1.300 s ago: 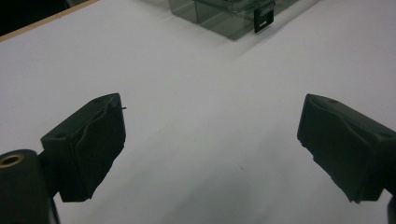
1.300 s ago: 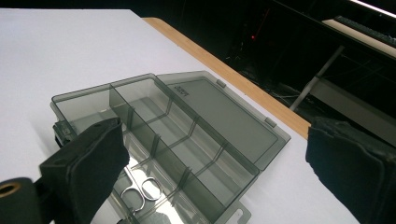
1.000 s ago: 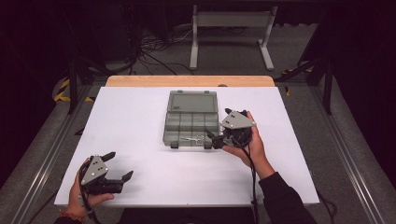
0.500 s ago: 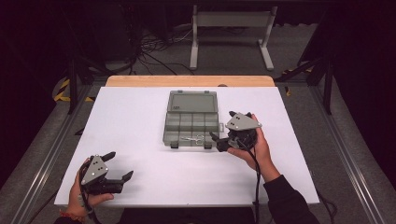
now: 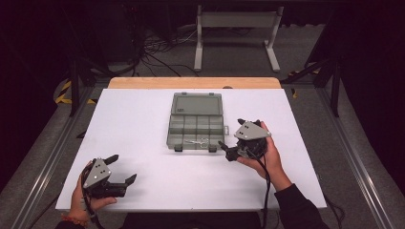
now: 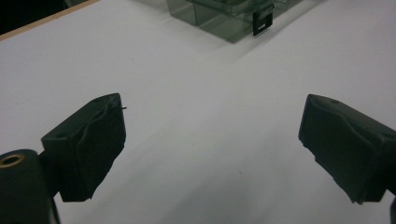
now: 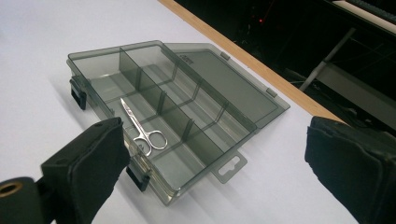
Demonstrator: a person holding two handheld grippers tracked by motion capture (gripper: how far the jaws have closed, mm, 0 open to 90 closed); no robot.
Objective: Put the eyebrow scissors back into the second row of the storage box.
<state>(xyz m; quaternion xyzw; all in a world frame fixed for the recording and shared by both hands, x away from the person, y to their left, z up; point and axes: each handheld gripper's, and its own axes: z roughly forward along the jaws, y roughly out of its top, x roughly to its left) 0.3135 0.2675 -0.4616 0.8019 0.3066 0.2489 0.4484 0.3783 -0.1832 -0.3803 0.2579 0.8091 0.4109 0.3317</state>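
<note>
The right gripper [image 5: 230, 149], jaws wide and empty, faced small steel scissors [image 7: 140, 127] in the smoky clear-plastic compartment box [image 7: 243, 105]; a level approach between dividers seemed best.

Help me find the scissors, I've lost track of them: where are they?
The scissors lie in the long front compartment of the open box at the table's middle, just left of the right gripper.

One organizer box [image 5: 196, 121], one scissors [image 7: 142, 128], two grippers: left gripper [image 5: 120, 169], right gripper [image 5: 229, 139].
</note>
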